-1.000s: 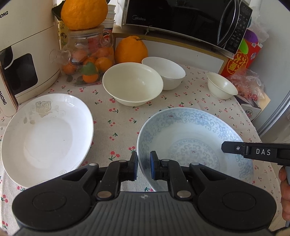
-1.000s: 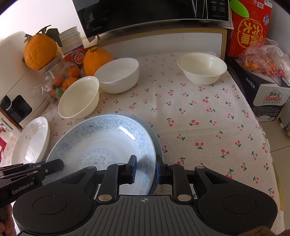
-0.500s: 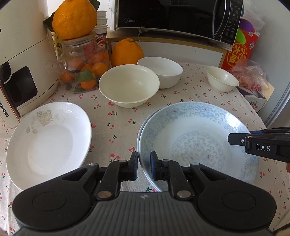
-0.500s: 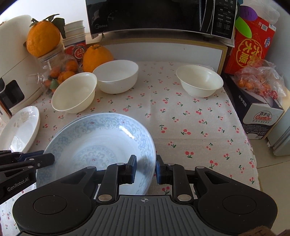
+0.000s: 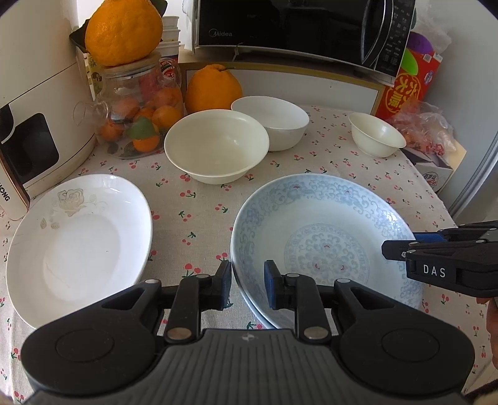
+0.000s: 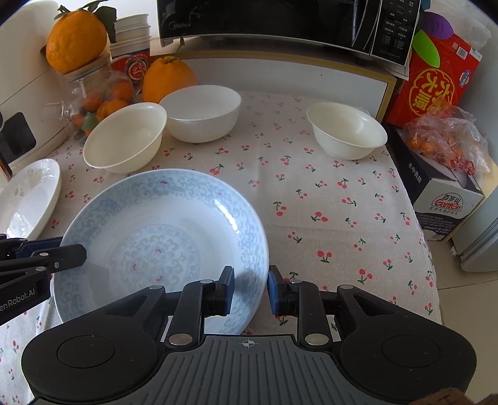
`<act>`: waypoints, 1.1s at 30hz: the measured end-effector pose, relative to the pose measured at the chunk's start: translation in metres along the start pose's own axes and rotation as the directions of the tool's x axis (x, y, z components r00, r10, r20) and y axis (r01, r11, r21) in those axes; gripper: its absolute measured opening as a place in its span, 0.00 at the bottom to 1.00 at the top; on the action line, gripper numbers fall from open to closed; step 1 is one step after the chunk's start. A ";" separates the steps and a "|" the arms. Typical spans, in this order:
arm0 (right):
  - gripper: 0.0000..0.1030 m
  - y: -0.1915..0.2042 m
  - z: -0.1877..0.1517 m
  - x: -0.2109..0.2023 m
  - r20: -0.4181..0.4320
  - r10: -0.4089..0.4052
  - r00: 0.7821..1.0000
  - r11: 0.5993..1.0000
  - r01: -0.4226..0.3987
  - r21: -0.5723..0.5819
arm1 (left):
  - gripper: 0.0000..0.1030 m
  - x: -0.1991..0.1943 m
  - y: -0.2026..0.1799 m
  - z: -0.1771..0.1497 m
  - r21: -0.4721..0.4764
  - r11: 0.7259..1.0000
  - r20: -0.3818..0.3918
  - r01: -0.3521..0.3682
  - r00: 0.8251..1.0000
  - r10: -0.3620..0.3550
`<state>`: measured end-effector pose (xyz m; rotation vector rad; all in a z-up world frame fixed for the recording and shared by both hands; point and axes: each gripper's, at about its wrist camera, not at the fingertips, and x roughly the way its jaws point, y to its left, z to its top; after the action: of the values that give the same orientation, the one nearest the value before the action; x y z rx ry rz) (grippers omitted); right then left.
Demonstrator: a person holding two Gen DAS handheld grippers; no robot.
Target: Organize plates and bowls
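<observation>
Blue-patterned plate (image 5: pixel 323 246) on the cherry-print bench (image 6: pixel 326 193), straddled at its rim by both tongs.

Left tongs (image 5: pixel 247 288) and right tongs (image 6: pixel 250 289) stand spread astride opposite plate edges. Microwave (image 5: pixel 292 28) at 12 o'clock reads "Midea"; carton (image 6: pixel 445 199) at 3 o'clock reads "GamEn". White plate (image 5: pixel 77 246) lies at 9 o'clock, bowls (image 5: pixel 216 146) behind.

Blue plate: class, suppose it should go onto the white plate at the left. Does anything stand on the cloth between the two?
Nothing visible does. The blue plate, its rims between both claws' open fingers, lies right of the white plate, with only bare cherry cloth between. The bowls stand farther back, off that path.
</observation>
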<state>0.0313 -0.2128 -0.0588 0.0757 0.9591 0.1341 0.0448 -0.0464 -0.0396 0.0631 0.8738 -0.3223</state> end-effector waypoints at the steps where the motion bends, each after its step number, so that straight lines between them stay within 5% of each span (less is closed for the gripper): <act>1: 0.29 0.000 0.001 0.000 -0.004 0.005 1.000 1.000 -0.005 0.001 | 0.23 0.000 -0.001 0.000 0.003 1.000 -0.003 -0.002 1.000 0.002; 5: 0.54 0.000 0.004 0.000 -0.019 -0.005 1.000 1.000 0.005 0.023 | 0.39 0.001 0.001 0.001 -0.001 1.000 -0.020 -0.002 1.000 0.002; 9: 0.66 -0.004 0.008 -0.003 -0.013 -0.011 1.000 0.999 0.011 0.045 | 0.58 0.000 0.003 0.002 0.002 1.000 -0.033 -0.009 0.999 0.009; 15: 0.77 -0.007 0.015 -0.007 -0.005 -0.014 1.000 0.995 0.015 0.094 | 0.75 -0.005 0.007 0.005 -0.004 1.000 -0.032 -0.025 0.999 0.024; 33: 0.87 0.032 0.039 -0.021 0.057 0.055 0.997 0.995 -0.060 0.086 | 0.87 -0.036 0.087 0.014 -0.144 0.982 0.001 -0.124 0.992 0.126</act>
<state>0.0489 -0.1842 -0.0158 0.1869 0.9085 0.1423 0.0603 0.0430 -0.0100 -0.0170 0.8764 -0.1416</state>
